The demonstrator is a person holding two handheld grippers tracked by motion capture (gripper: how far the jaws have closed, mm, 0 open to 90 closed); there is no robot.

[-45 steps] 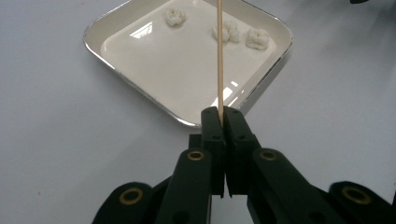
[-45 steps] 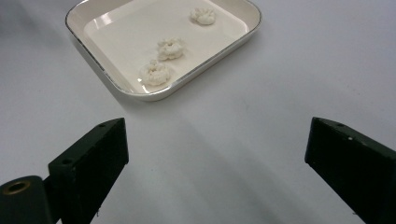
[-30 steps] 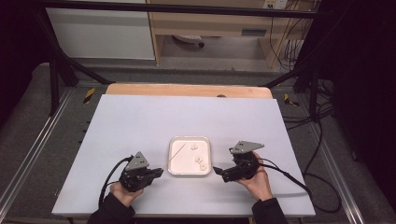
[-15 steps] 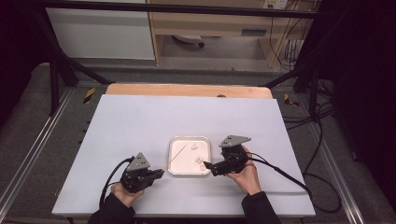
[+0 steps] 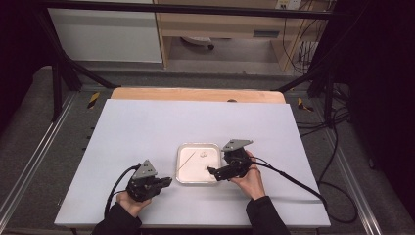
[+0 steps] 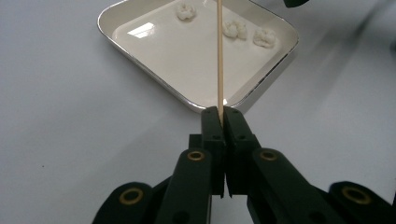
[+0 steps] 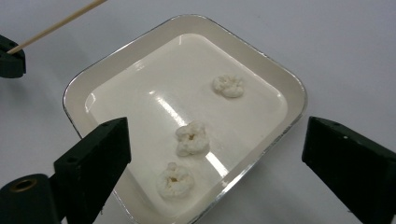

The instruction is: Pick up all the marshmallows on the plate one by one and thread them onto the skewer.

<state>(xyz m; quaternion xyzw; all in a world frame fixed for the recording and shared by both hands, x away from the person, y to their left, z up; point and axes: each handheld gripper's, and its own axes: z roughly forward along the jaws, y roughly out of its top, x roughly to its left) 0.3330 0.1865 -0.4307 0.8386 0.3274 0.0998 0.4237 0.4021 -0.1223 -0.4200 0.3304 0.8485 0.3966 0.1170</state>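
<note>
1. The left gripper (image 6: 219,119), near the desk's front edge left of centre, has its jaws clenched on a thin wooden skewer (image 6: 219,56) that reaches over the tray.
2. The right gripper (image 7: 215,154) stands at the tray's right rim, jaws spread wide apart, grasping nothing.
3. The shallow white square tray (image 5: 181,169) sits on the desk (image 5: 147,127) toward its front edge, around centre.
4. The gripper views resolve three white puffed pieces (image 7: 191,138) in the tray; the high view shows mere specks.
5. The desk's far half lies bare to its wooden back edge.
</note>
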